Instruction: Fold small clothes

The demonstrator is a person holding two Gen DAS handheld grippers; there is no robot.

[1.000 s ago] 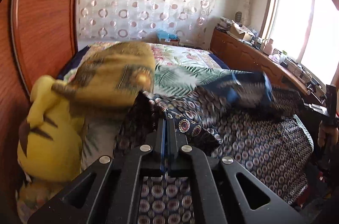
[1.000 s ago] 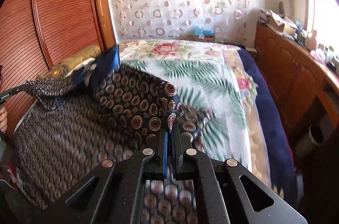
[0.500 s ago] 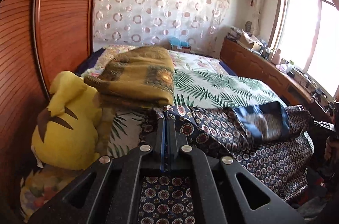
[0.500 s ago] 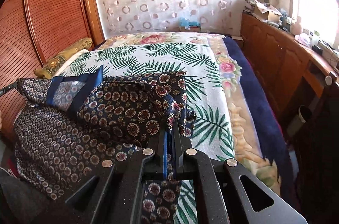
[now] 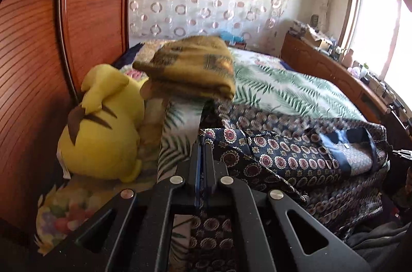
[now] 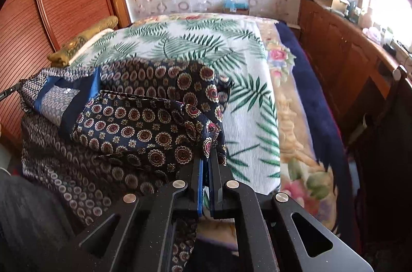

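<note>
Centrally, a dark patterned garment (image 6: 144, 122) is shown spread over the near part of the bed (image 6: 195, 45), its upper portion doubled over onto the lower so that the blue waistband lining (image 6: 64, 94) faces up. The left gripper (image 5: 203, 145) is seen with jaws closed flat on one corner of the folded layer, and the right gripper (image 6: 209, 156) likewise with jaws closed on the opposite corner; no gap is visible between either pair of jaws beyond the pinched cloth. The garment is thus held at both ends of its folded edge, low over the bed, and is judged to be at the close of a first fold, the doubled layer being laid down. A yellow plush toy (image 5: 103, 127) and an ochre folded blanket (image 5: 190, 68) lie beside the headboard (image 5: 38, 53), near the left corner. The next move is judged to call for the edge to be lowered evenly and aligned, then both corners released before a second fold is taken.
</note>
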